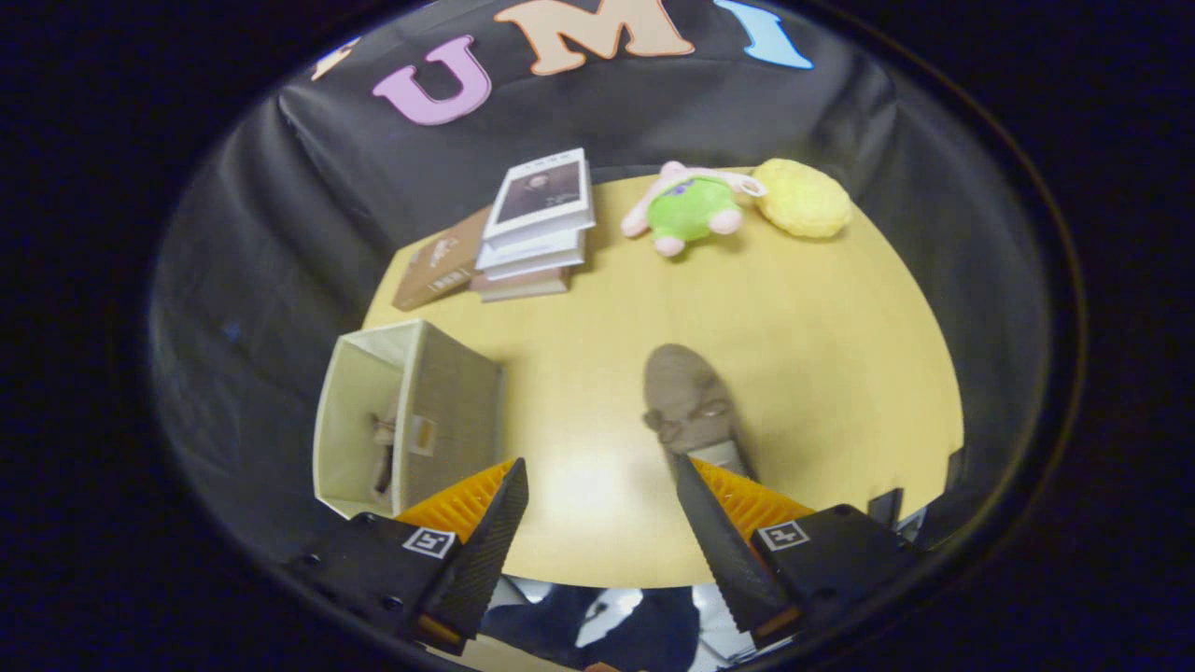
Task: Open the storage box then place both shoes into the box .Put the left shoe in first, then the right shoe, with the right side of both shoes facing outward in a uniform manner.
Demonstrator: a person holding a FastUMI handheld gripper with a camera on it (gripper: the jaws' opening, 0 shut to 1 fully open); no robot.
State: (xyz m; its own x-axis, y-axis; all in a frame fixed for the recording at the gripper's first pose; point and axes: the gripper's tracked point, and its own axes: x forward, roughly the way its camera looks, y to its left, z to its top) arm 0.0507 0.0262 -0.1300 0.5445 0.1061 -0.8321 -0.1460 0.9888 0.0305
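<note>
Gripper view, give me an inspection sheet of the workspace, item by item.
Surface: yellow wooden table, a glare patch ahead of the fingers.
Job's things: storage box open, one shoe inside; second shoe on the table just beyond the right finger.
Clutter: stack of books with a brown book beside it, green plush toy, yellow plush, all at the far edge.
Grippers: gripper open, fingers apart over bare table, holding nothing.
Cables: nothing seen.
Surroundings: black cloth wall behind and beside the table.
</note>
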